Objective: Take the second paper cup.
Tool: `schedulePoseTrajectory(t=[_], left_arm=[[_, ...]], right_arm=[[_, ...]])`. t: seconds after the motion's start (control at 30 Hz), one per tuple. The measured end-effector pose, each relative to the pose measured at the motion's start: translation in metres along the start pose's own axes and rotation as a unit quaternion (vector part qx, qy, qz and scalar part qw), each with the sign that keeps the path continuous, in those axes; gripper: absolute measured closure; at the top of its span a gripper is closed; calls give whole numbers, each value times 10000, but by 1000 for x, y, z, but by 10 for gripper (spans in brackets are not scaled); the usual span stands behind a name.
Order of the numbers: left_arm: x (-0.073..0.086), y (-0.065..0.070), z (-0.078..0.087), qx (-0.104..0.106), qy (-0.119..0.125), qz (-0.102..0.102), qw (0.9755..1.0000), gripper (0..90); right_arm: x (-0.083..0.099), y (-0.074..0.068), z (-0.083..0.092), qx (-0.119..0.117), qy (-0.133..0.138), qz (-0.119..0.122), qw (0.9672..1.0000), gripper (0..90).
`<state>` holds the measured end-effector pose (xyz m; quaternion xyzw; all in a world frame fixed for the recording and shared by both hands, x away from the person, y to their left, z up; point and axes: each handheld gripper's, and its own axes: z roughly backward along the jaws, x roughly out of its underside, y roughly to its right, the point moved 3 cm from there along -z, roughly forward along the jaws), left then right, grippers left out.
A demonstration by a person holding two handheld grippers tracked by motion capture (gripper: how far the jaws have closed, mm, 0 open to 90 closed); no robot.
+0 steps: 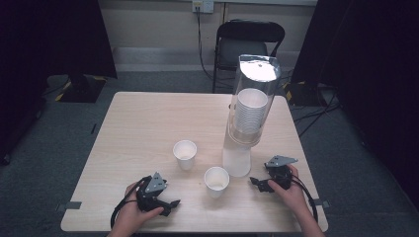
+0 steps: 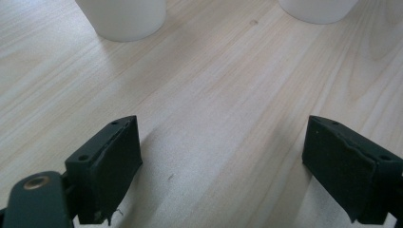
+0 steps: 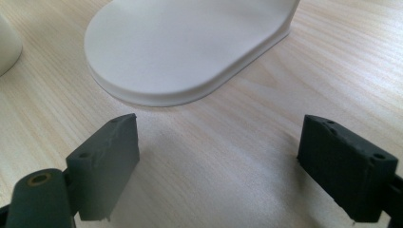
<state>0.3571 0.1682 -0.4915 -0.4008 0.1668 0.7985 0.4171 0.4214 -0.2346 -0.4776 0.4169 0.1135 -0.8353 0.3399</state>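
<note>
Light wood table (image 1: pixel 143 123) is under your hands. Your left gripper (image 1: pixel 174 203) sits low by the near edge, jaws wide open with nothing but bare wood between them. Your right gripper (image 1: pixel 253 181) is wide open too and holds nothing; it points at the white base of the cup dispenser (image 1: pixel 236 160). Two paper cups (image 1: pixel 185 154) stand between your hands, one (image 1: pixel 216 181) nearer you.
</note>
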Motion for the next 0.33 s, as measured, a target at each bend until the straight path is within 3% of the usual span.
schedulePoseTrajectory(t=[0.33], left_arm=[[0,1,0,-30,-27,-17,10000,109]], right_arm=[[0,0,0,31,-8,-14,10000,128]])
